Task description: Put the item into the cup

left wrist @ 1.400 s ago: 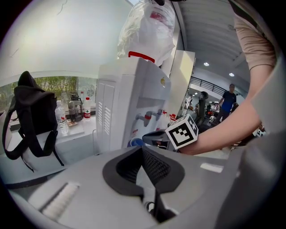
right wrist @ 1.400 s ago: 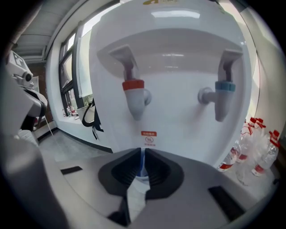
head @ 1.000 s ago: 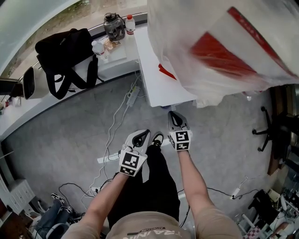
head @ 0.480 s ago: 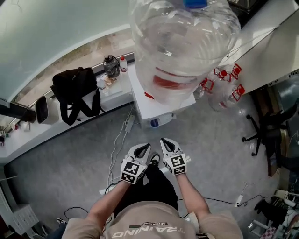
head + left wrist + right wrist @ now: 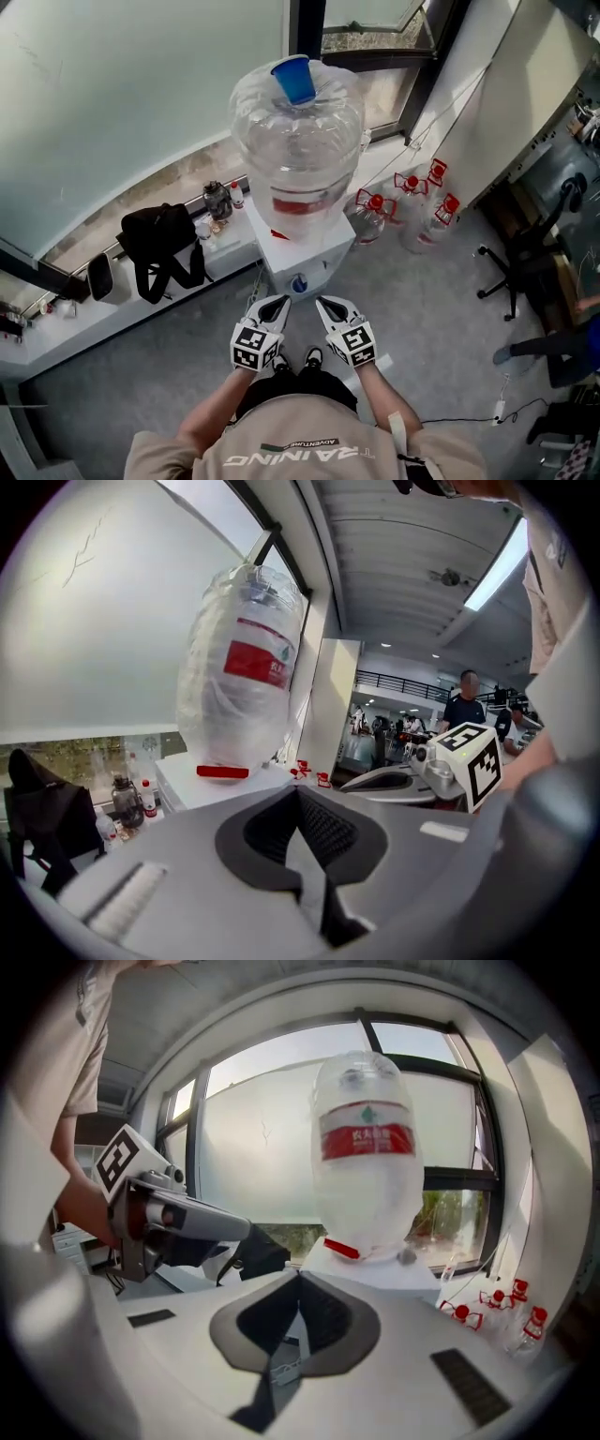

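Note:
A blue cup-like object [image 5: 295,80] sits on top of the big clear water bottle [image 5: 298,155] that stands on a white dispenser [image 5: 302,262]. In the head view my left gripper [image 5: 278,302] and right gripper [image 5: 325,302] are side by side just in front of the dispenser, both pointing at it. Each gripper view shows its jaws closed together with nothing between them: the left gripper [image 5: 298,791] and the right gripper [image 5: 300,1275]. The bottle [image 5: 242,677] [image 5: 366,1166] rises ahead of both. No separate small item shows.
A black bag [image 5: 159,248] and small bottles [image 5: 220,199] lie on the white ledge to the left. Water jugs with red caps [image 5: 403,202] stand on the floor right of the dispenser. An office chair [image 5: 511,272] and a person's legs [image 5: 553,342] are at the right.
The head view has pulled back, so the whole bottle and its blue top now show. Both grippers have come closer together in front of the dispenser. Both stay shut.

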{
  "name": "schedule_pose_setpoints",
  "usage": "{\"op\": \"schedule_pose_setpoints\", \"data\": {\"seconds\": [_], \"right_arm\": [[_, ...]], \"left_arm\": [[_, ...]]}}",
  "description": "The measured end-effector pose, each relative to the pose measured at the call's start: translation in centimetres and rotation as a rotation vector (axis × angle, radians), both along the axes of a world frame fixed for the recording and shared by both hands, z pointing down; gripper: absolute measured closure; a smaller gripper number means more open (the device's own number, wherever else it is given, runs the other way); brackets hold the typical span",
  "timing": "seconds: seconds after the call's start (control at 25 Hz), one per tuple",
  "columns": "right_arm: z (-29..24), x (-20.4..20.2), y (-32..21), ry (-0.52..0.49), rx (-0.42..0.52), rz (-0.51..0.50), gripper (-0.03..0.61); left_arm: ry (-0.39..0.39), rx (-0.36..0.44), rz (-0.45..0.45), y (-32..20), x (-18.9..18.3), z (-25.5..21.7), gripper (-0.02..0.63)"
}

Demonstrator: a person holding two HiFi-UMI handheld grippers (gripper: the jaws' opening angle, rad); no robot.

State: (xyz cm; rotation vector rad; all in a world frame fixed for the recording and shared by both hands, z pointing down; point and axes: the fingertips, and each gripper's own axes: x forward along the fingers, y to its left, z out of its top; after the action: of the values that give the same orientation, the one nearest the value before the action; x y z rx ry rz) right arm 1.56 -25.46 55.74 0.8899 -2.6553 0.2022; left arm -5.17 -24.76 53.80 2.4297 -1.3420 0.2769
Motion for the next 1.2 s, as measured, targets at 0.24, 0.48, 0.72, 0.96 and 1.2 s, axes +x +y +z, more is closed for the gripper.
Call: {"op": "schedule_pose_setpoints", "data": {"seconds": [0.24,0.48,0.72,0.96,1.2], "right_arm": [[-5.9,1.3,-0.3,-0.061,0.011,0.056,0.568],[-12.2,3.0,-1.4,-0.123,0.083,0.094,0.568],[-15.8,3.2,-2.6,-0.156,0.161,0.084,0.568],[-18.1,3.2,-3.2,-0.15,0.221,0.08,0.568],[-17.6,3.1,-3.7,-0.144,0.212,0.082,0.568]], "left_arm": [[-0.019,0.081,-0.015,-1.3,-0.7,-5.6,0.606],[-0.057,0.172,-0.031,-1.8,-1.1,-10.1,0.606],[-0.088,0.217,-0.038,-2.8,-1.6,-12.3,0.606],[-0.078,0.238,-0.056,-4.4,-2.1,-13.6,0.606],[-0.079,0.251,-0.076,-4.6,-2.7,-13.9,0.606]]}}
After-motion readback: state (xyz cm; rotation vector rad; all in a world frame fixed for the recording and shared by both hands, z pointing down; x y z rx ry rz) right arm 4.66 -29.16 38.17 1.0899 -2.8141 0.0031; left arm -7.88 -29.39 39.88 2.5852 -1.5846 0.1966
